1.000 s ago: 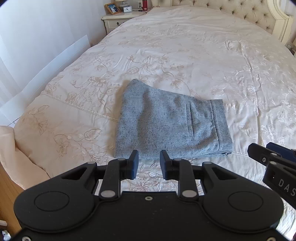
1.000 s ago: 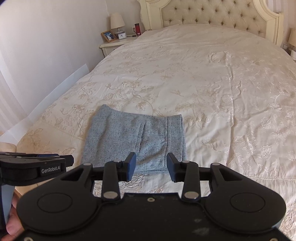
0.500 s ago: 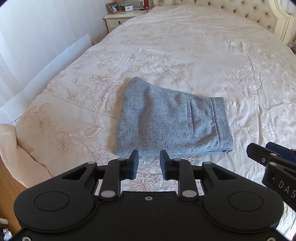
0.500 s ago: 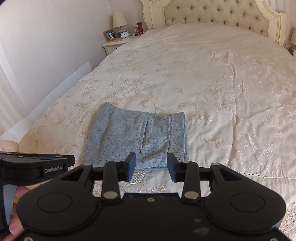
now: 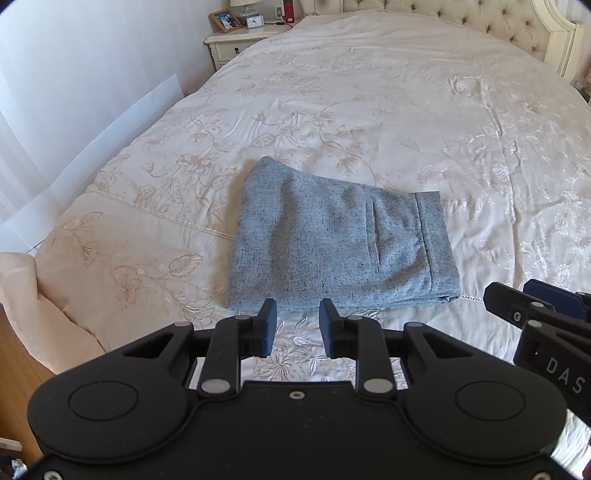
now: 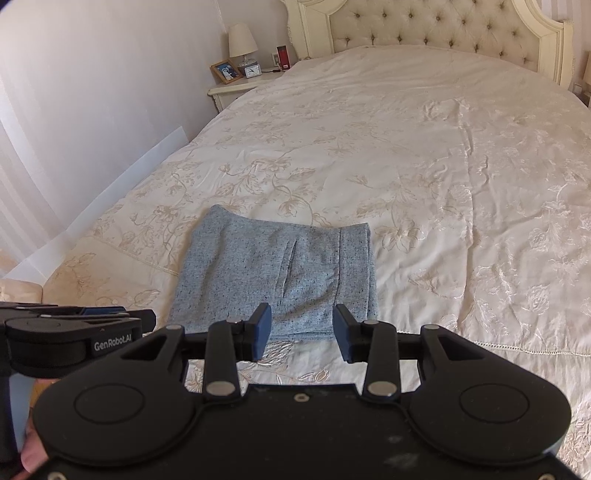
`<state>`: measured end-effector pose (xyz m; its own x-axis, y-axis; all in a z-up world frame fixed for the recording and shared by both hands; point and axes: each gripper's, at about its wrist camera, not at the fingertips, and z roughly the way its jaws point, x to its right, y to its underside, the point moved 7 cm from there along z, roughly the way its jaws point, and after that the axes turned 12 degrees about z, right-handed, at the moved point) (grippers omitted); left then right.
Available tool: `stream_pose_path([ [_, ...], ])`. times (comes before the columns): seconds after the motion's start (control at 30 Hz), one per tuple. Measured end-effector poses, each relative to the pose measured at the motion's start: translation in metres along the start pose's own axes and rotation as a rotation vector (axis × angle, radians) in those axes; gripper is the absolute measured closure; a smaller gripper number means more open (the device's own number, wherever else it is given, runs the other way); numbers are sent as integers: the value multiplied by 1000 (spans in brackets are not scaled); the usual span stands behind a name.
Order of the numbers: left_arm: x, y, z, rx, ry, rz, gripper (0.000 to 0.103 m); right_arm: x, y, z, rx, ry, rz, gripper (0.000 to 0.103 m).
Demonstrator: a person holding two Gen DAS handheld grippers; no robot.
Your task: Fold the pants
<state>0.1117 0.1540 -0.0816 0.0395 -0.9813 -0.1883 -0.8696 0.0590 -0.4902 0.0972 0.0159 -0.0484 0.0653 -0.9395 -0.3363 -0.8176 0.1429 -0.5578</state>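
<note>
The grey-blue speckled pants (image 5: 332,240) lie folded into a compact rectangle on the cream embroidered bedspread (image 5: 369,110), waistband at the right. They also show in the right wrist view (image 6: 280,277). My left gripper (image 5: 297,325) is open and empty, held just short of the pants' near edge. My right gripper (image 6: 302,330) is open and empty, held above the near edge of the pants. Each gripper shows at the side of the other's view.
A tufted cream headboard (image 6: 443,29) stands at the far end of the bed. A nightstand (image 6: 236,88) at the far left carries a lamp, photo frame and clock. A white wall runs along the left, and the bed's corner (image 5: 37,295) drops off near left.
Both grippers have drawn back and up a little from the folded pants, so the pants sit farther away in both views. The jaws stay open.
</note>
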Motion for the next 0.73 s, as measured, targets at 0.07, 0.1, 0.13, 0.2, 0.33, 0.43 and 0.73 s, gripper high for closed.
stream_pose_path([
  [0.07, 1, 1, 0, 0, -3, -2, 68, 0, 1, 0, 1, -1, -3, 63],
  [0.1, 2, 1, -1, -1, -4, -3, 68, -1, 1, -1, 1, -2, -4, 63],
  [0.13, 2, 1, -1, 0, -3, -3, 68, 0, 1, -1, 2, -3, -4, 63],
  [0.2, 3, 1, -1, -1, -4, -4, 68, 0, 1, -1, 0, -6, -5, 63],
  [0.33, 7, 2, -2, -2, -12, -5, 68, 1, 1, -2, 3, -10, -5, 63],
  [0.43, 9, 2, -2, -3, -14, -8, 68, 2, 0, -3, 6, -12, -3, 63],
  [0.73, 16, 6, -5, -3, -34, -8, 67, 6, -1, -2, 2, -21, 2, 63],
])
